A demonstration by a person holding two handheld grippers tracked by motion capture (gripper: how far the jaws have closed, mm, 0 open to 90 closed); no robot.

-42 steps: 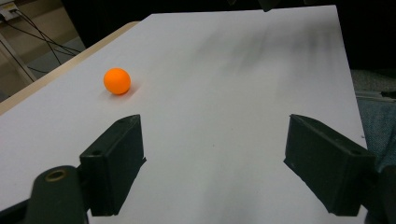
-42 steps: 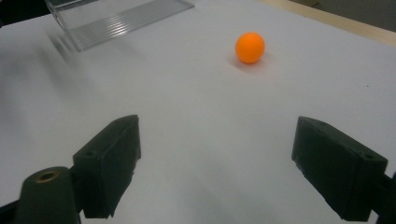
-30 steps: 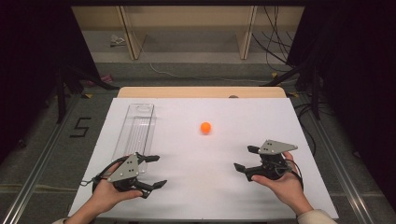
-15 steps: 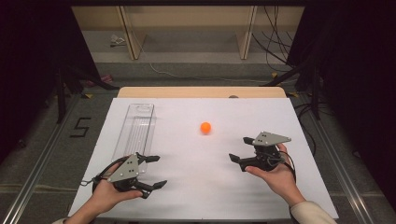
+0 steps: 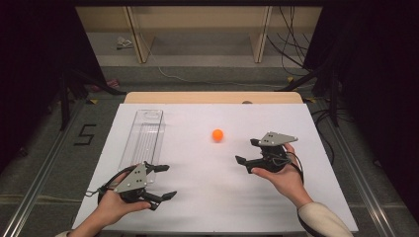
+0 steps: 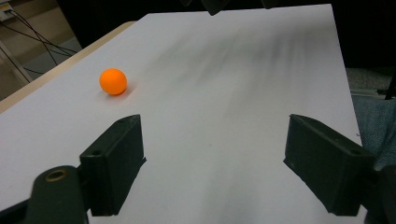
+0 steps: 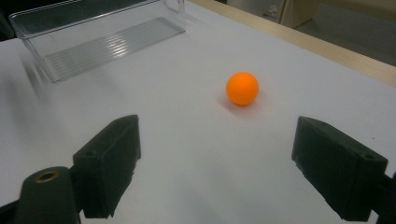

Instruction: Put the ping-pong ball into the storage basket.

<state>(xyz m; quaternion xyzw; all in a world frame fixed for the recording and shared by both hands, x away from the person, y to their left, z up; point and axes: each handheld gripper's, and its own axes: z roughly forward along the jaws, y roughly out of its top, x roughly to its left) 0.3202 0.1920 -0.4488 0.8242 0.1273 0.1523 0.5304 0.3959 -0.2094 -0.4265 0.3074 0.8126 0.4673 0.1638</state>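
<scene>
1. Since the earlier frames the right gripper (image 5: 248, 152) has travelled forward and inward across the table, from the near right corner to a spot just at 4 o'clock of the orange ball (image 5: 218, 135); the left gripper (image 5: 163, 181) has kept its place near the front left.
2. Right gripper: its jaws stand wide apart and hold nothing. In the right gripper view the ball (image 7: 242, 88) lies on the bare surface ahead of them, toward 12 o'clock, apart from both.
3. Left gripper: its jaws are likewise spread wide and empty. In the left gripper view the ball (image 6: 113, 81) sits well ahead at about 11 o'clock.
4. Ball: it rests on the white tabletop near the table's middle, well apart from the clear plastic tray (image 5: 145, 137).
5. Tray: long, narrow and transparent, with a ribbed floor, it lies lengthwise on the table's left half, its near end just beside the left gripper. In the right gripper view the tray (image 7: 98, 42) shows at 10 o'clock.
6. Writing: a black "5" (image 5: 85, 134) is marked on the grey floor at 9 o'clock of the table. No brand or label can be read on the grippers or tray.
7. Surface: the table (image 5: 197, 207) is covered in plain white, with a light wooden edge (image 5: 212, 97) along its far side.
8. Room: dark curtains flank both sides; beyond the table stand pale wooden frame legs (image 5: 261, 29), with loose cables (image 5: 291, 44) on the floor at 1 o'clock.
</scene>
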